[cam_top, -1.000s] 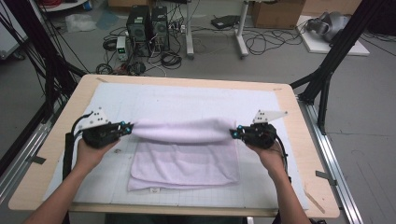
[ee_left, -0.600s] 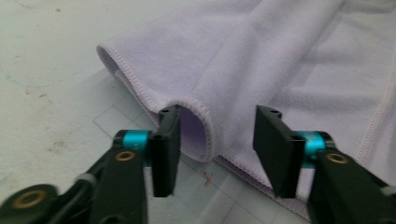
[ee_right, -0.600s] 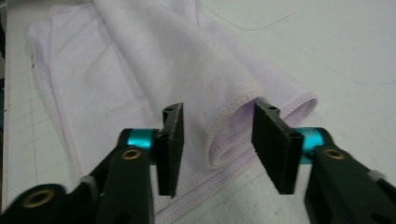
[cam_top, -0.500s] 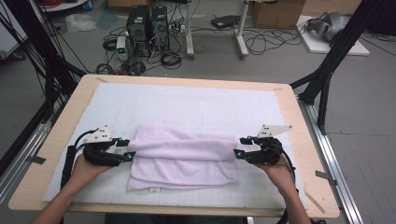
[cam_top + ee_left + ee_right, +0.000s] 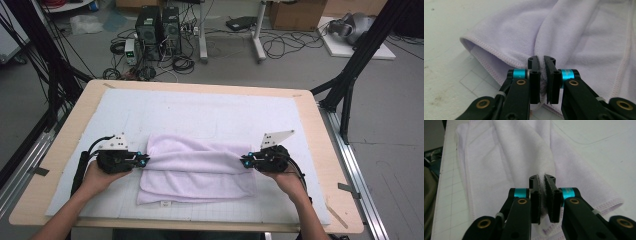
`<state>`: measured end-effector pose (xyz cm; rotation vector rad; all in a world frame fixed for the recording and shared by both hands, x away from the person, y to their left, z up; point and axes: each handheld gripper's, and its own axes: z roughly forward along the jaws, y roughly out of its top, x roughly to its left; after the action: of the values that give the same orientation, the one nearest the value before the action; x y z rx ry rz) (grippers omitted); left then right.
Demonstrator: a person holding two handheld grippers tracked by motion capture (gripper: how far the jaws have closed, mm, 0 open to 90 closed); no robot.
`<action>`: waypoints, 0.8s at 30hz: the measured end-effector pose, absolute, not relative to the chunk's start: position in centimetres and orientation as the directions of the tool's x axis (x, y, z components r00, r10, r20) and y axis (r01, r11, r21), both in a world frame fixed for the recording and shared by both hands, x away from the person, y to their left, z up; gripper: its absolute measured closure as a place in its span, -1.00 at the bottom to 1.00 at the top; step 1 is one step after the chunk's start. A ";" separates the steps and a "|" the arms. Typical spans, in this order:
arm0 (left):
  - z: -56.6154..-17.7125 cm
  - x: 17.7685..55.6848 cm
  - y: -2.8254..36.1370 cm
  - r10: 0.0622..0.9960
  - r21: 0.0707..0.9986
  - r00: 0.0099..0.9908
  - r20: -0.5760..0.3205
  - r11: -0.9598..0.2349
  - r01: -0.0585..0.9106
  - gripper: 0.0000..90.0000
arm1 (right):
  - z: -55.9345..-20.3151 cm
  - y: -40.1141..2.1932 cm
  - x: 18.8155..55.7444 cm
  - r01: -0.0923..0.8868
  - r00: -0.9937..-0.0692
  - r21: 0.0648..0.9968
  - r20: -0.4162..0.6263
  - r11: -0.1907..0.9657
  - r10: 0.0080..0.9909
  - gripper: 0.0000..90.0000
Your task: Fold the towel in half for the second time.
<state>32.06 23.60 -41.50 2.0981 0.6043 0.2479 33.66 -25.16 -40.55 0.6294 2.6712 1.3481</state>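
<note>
On the white mat (image 5: 210, 117) in the near half of the desk (image 5: 320, 135) lies the lilac towel (image 5: 197, 170), already doubled over, its long fold running left to right and a looser lower layer spilling toward the person. At each short end a pinch of the cloth is caught: the left tool (image 5: 144, 161) has just been closing, and in the left gripper view its jaws are clenched on a ridge of towel, stitched hem curling away beside them. The right tool (image 5: 246, 161) has likewise just been closing and grips a bunched fold at the opposite end, with terry visibly squeezed between the pads in the right gripper view.

The step in hand looks like another fold. To do it well, I'd say both hands should lift together and evenly, keep the cloth lightly taut between them so the middle doesn't sag, and carry the gripped edge over until it lines up with the hem below before letting go. Each pinch seems to take only a narrow bit of cloth, so a jerk could pull it free.

A small tag sits at the towel's near edge (image 5: 162, 203), too small to read. Past the desk, computer towers (image 5: 159, 25) and cables (image 5: 280, 47) crowd the floor; no writing there is legible either.
</note>
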 end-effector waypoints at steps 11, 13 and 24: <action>-38.4 27.1 24.8 0.449 0.859 0.894 -0.017 -0.451 0.243 0.72 | -36.7 -27.0 29.8 0.226 -0.929 0.851 0.041 0.475 0.368 0.84; -39.1 26.3 24.9 0.439 0.851 0.898 -0.022 -0.464 0.248 0.45 | -37.7 -27.1 28.6 0.232 -0.941 0.841 0.067 0.488 0.331 0.73; -41.7 26.6 22.7 0.400 0.800 0.915 -0.049 -0.533 0.275 0.27 | -41.1 -26.2 28.1 0.298 -0.929 0.804 0.121 0.515 0.348 0.39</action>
<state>26.64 22.68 -41.73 2.1645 0.4799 0.1746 28.10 -26.25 -41.15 0.5735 2.6857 1.4086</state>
